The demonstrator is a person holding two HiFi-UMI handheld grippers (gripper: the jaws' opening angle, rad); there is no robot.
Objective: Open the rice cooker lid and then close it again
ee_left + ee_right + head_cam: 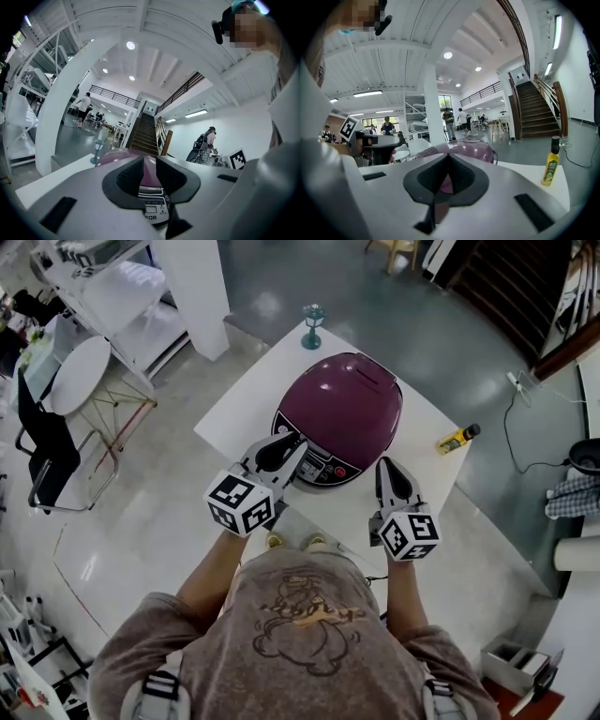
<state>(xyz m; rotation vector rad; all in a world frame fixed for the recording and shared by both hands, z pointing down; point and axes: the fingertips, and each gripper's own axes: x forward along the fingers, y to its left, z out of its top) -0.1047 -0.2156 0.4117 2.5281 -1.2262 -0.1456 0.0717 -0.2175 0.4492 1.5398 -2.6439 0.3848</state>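
Left gripper view: left tongs (150, 159) slightly spread, rice cooker (152, 208) lettering illegible; right tongs (448, 155) pressed together.

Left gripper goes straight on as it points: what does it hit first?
The rice cooker: the left gripper aims at its front, just above the control panel. It looks very close, though depth is hard to judge.

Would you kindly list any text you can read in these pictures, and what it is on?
"AR", end of a partly hidden word: rice cooker front panel.
Its display and button labels: too small to read.
Label on the yellow bottle: too blurred.
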